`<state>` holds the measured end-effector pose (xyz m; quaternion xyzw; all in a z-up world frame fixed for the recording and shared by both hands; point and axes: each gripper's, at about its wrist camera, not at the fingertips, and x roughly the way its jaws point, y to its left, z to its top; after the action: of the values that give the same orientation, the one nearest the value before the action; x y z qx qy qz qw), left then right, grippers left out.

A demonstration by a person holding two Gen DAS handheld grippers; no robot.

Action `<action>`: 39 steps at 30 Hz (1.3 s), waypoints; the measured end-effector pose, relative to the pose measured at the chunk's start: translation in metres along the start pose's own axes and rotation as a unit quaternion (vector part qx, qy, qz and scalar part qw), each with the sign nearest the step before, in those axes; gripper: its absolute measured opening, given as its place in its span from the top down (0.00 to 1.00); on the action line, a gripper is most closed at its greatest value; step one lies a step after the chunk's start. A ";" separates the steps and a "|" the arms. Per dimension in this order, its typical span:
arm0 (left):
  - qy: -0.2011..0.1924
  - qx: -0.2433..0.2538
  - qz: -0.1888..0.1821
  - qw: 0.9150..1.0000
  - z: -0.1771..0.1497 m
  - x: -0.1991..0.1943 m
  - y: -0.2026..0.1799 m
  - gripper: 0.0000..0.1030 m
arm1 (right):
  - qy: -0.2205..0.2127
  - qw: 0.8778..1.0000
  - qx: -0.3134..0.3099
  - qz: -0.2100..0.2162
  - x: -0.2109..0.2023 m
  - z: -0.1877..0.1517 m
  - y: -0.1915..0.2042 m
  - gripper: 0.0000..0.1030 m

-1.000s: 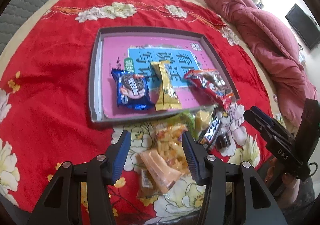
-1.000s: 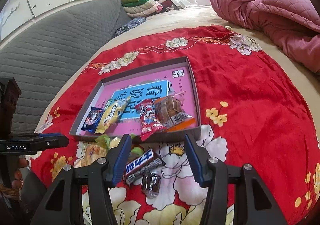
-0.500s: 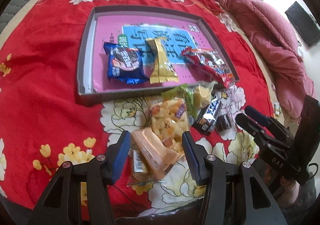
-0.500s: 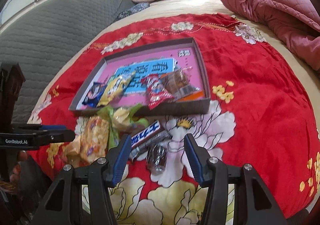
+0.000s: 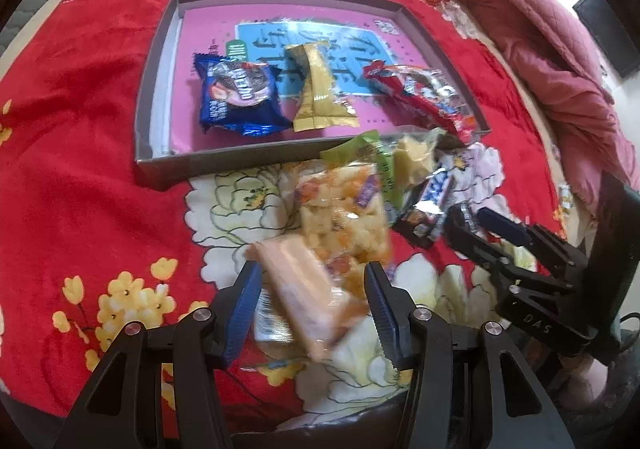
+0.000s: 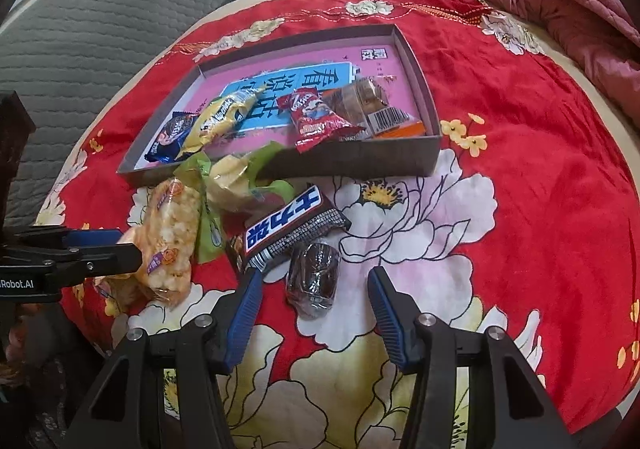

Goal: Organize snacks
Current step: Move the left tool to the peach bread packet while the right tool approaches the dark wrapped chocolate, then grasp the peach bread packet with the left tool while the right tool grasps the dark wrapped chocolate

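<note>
Tray [image 5: 152,97]: shallow grey box lid with pink and blue printed floor, on the red floral cloth [image 5: 80,169], at 12 o'clock from both grippers.
In tray, left wrist view: blue cookie pack [image 5: 236,93] at 9 o'clock of the gold packet [image 5: 320,97]; red wrapper [image 5: 424,93] at 3 o'clock of it, its end lying over the tray's near wall.
In tray, right wrist view: clear barcode pack [image 6: 368,105] at 3 o'clock of the red wrapper, in the near corner.
Loose snacks: on the cloth just outside the tray's near wall; green bag [image 6: 236,177], puffed-rice pack [image 5: 344,217], peach bar [image 5: 304,297], black-and-blue bar [image 6: 288,225], dark round sweet [image 6: 314,277].
Left gripper [image 5: 312,305]: jaws apart, 1 either side of the peach bar; contact cannot be told, the picture is blurred.
Right gripper [image 6: 314,297]: jaws apart, dark round sweet between them, pads clear of it.
Quilt [image 6: 560,9]: pink, bunched at 2 o'clock, well apart from the tray.
</note>
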<state>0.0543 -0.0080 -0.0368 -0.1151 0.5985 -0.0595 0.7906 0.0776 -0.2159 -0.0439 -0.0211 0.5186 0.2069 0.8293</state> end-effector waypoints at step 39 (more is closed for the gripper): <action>-0.017 -0.038 -0.011 0.999 -0.004 -0.003 0.034 0.74 | -0.020 0.999 0.012 0.042 0.002 0.001 -0.009 0.72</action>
<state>0.0483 0.0246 -0.0436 -0.1528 0.5854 -0.0436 0.7950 0.0828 -0.2229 -0.0471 0.0150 0.5048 0.2355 0.8304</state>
